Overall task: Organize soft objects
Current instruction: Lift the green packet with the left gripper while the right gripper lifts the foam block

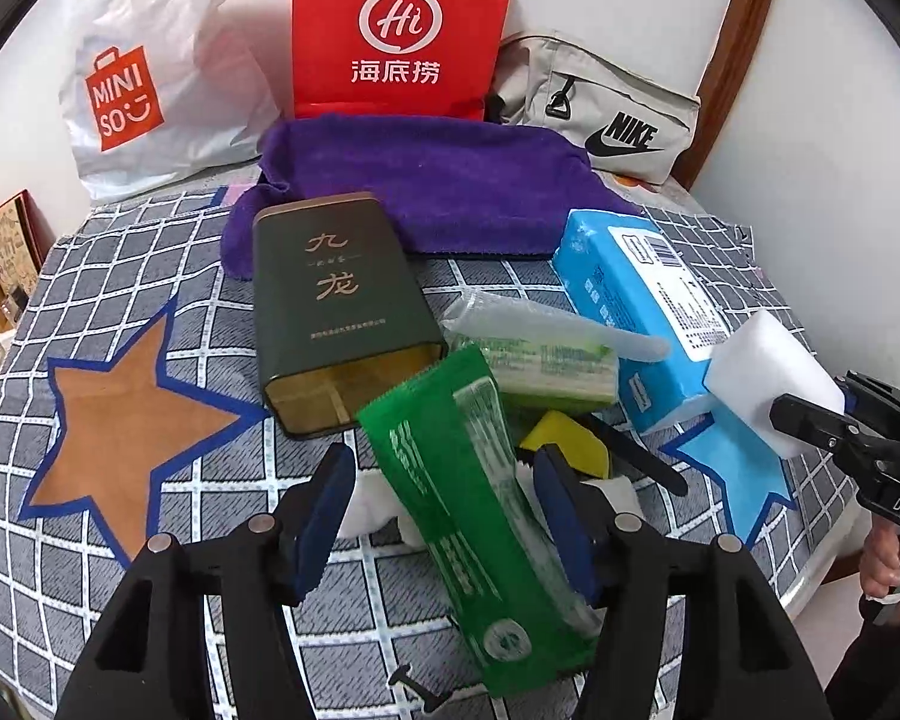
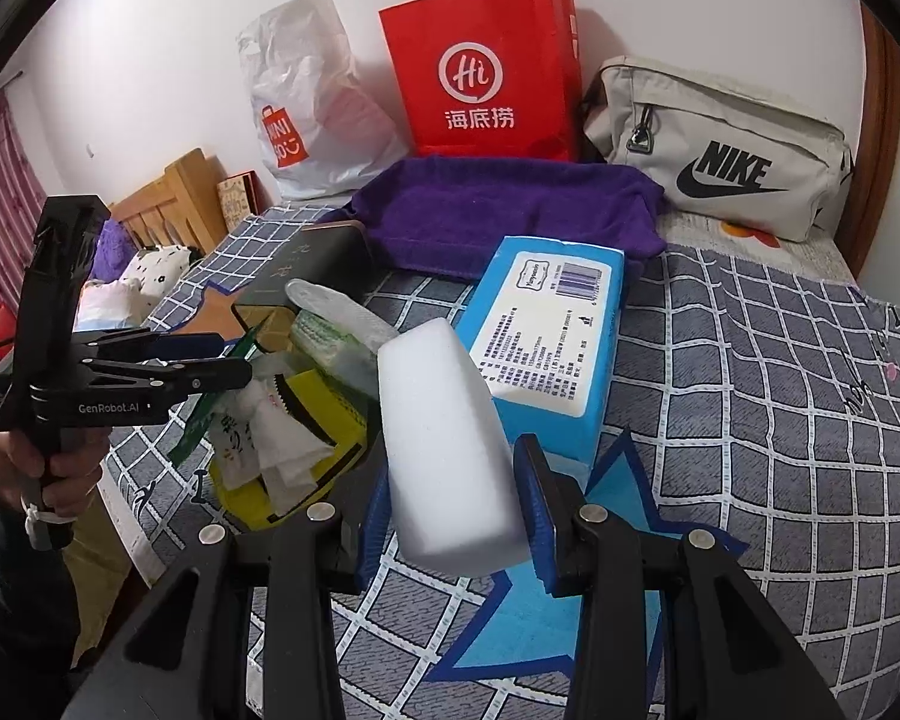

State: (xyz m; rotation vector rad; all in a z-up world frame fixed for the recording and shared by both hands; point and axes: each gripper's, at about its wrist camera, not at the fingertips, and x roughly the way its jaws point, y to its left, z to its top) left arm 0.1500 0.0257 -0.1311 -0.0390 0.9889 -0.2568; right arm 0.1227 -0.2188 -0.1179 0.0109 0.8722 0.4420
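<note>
A long green packet (image 1: 450, 480) lies tilted on the checked bedspread (image 1: 120, 276), between the fingers of my left gripper (image 1: 444, 468). The jaws stand open: the left pad is clear of the packet and the right pad is just beside it. My right gripper (image 2: 456, 474) is shut on a white foam block (image 2: 444, 420), held above the spread; the left wrist view shows the same block (image 1: 768, 372) at the far right. A purple towel (image 1: 438, 186), a blue tissue pack (image 2: 546, 348) and a clear-wrapped green tissue pack (image 1: 540, 354) lie behind.
A dark green tin (image 1: 336, 306) lies on its side left of the pile. A yellow packet (image 2: 324, 414) and crumpled white tissue (image 2: 288, 456) sit under the pile. A Miniso bag (image 1: 144, 78), a red paper bag (image 1: 396, 30) and a grey Nike bag (image 2: 726, 156) line the wall.
</note>
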